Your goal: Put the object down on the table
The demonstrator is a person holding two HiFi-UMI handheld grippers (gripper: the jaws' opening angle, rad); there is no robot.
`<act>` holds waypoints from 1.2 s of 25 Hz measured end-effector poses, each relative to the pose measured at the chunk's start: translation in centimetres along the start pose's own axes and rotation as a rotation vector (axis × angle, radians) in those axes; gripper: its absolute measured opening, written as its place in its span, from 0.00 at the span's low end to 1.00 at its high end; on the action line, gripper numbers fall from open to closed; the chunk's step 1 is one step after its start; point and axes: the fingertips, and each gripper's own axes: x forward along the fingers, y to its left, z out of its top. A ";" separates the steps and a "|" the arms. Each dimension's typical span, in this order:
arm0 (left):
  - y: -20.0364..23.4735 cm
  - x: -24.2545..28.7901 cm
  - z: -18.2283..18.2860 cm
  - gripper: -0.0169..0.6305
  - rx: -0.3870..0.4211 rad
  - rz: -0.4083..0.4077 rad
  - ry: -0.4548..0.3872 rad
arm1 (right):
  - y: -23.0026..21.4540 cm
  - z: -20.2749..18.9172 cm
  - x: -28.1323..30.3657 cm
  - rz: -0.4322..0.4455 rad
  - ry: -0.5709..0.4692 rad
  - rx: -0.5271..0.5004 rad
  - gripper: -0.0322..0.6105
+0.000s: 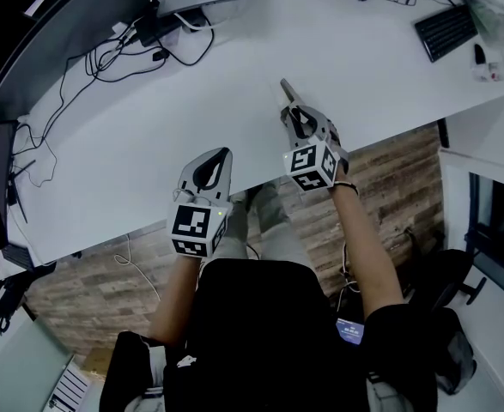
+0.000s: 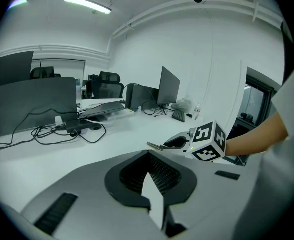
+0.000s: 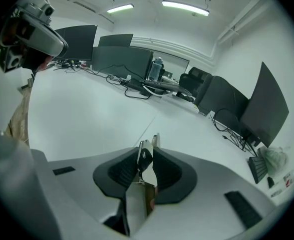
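Right gripper view: slim silver object (image 3: 144, 154)

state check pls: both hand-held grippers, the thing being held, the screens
Left hand-held gripper: jaws shut, nothing between them.
Right hand-held gripper: shut on the small metal object.
Small metal object: clamped, tip sticking out past the jaws, not yet laid on the table.
Monitors: screens dark.
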 end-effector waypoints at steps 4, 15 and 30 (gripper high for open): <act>0.4 0.0 -0.3 0.05 -0.008 0.004 0.011 | 0.4 0.0 0.2 0.021 0.001 0.003 0.18; 0.8 0.2 -0.1 0.05 -0.017 -0.002 0.009 | 1.3 0.0 0.5 0.081 0.015 0.041 0.24; 1.7 -0.1 2.1 0.05 0.030 0.004 -0.021 | 0.5 2.0 -1.8 0.084 -0.034 0.100 0.24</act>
